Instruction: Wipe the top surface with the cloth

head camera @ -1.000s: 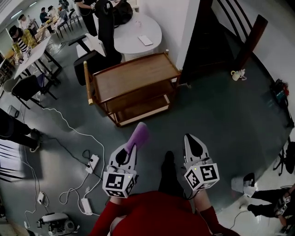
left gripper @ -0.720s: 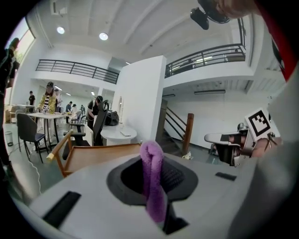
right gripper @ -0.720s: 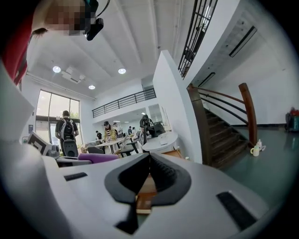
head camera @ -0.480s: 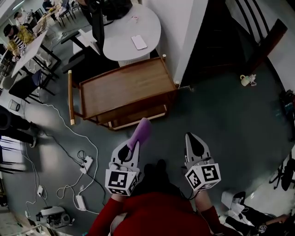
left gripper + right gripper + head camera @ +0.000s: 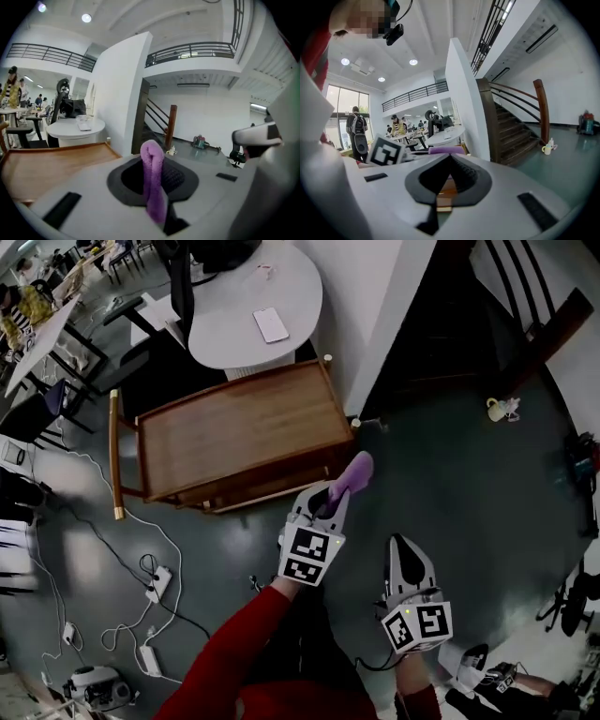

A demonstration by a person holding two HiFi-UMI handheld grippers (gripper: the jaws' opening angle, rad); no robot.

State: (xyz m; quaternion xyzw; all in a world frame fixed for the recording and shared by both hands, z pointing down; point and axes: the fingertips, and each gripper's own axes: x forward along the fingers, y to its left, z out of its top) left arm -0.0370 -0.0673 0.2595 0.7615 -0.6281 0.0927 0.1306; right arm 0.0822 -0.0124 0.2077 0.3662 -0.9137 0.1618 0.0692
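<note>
A wooden trolley stands ahead, its flat top surface (image 5: 234, 432) bare; the same top shows low and left in the left gripper view (image 5: 51, 164). My left gripper (image 5: 330, 498) hovers just off the trolley's near right corner, shut on a purple cloth (image 5: 353, 472) that sticks up out of its jaws (image 5: 153, 180). My right gripper (image 5: 401, 547) hangs lower and nearer to me over the floor, shut with nothing in it (image 5: 449, 161). From the right gripper view the purple cloth (image 5: 446, 150) peeks above the jaws, beside the left gripper's marker cube (image 5: 385, 151).
A round white table (image 5: 225, 306) with a phone (image 5: 271, 324) stands behind the trolley. Cables and power strips (image 5: 150, 582) lie on the floor at the left. A dark staircase (image 5: 450, 324) and a white wall corner (image 5: 375, 296) rise to the right. A small pale object (image 5: 502, 409) sits on the floor.
The left gripper has carried the cloth forward and to the right, up to the trolley's near right corner. The trolley is now closer in view. The right gripper stays low.
</note>
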